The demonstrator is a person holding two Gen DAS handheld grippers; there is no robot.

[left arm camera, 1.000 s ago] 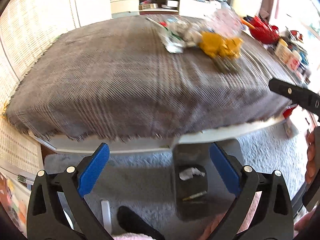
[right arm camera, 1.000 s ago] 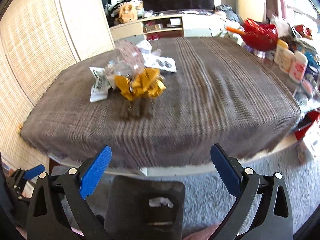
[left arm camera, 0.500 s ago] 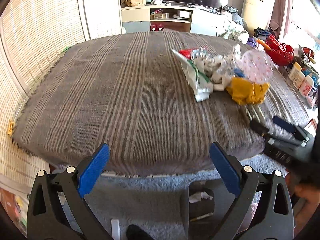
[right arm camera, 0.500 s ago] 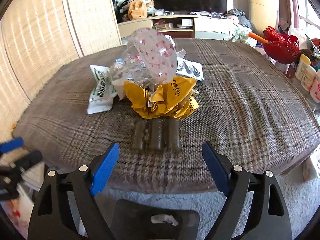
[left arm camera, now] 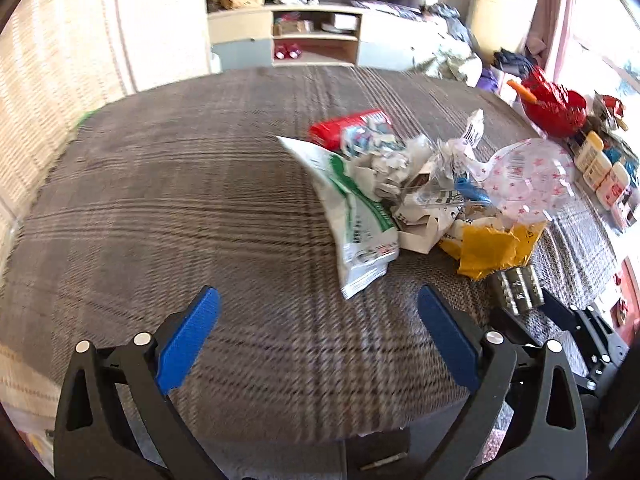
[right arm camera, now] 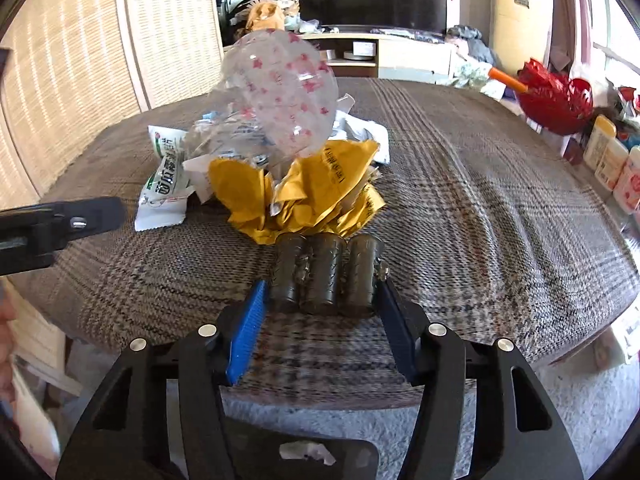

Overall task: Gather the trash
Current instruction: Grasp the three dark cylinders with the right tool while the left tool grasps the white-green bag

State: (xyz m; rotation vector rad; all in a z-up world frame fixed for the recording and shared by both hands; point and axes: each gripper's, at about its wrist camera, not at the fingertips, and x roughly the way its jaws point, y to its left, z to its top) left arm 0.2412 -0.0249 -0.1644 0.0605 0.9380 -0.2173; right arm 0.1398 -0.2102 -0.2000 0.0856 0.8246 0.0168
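Three dark ridged tubes [right arm camera: 325, 276], joined side by side, lie between the jaws of the right gripper [right arm camera: 322, 305], which have just been closing. The blue pads stand right at the outer sides of the bundle, though real pressing contact cannot be told. The bundle rests near the front edge of the surface [right arm camera: 500, 200], which is covered in a brown plaid cloth. Just behind it sits the trash heap: crumpled yellow wrappers [right arm camera: 316, 196], a clear plastic bag with red stars [right arm camera: 280, 96] puffed up on top, and a white-and-green packet [right arm camera: 166, 184] lying to the left.

The left gripper [left arm camera: 316, 334] hovers over bare cloth with its jaws wide apart and nothing between them; they have just closed a little. In its view the heap lies ahead and to the right, with a red packet [left arm camera: 348, 128] at the far side. Beyond the right edge stand a red basket [right arm camera: 556, 100] and some bottles [right arm camera: 612, 160].
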